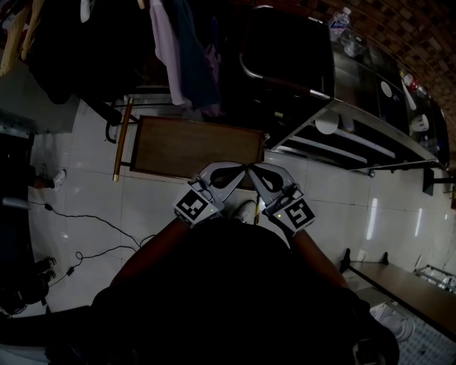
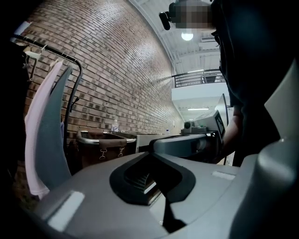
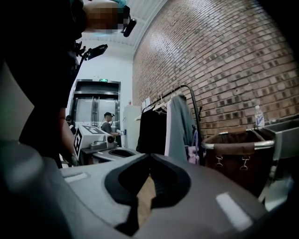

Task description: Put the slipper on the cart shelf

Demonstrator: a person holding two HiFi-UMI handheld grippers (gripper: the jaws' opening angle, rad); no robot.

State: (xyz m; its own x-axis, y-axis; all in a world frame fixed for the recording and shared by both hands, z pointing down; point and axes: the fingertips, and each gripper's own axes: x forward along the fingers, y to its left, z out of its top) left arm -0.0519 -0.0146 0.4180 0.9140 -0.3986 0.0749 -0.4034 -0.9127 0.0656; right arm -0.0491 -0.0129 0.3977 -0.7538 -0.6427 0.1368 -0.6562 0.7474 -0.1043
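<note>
Grippers sat close against your body: your left gripper (image 1: 239, 170) and right gripper (image 1: 254, 170) each had grey jaws pressed together on nothing, the two tips almost meeting. Just beneath them, on the white tiled floor (image 1: 142, 207), lay a pale rounded shape (image 1: 246, 211), possibly the slipper; you could not be sure. Beyond stood a brown rectangular fabric bin (image 1: 199, 146). To its right stood the shelved steel cart (image 1: 356, 146), with a clear plastic bottle (image 1: 340, 21) on top.
</note>
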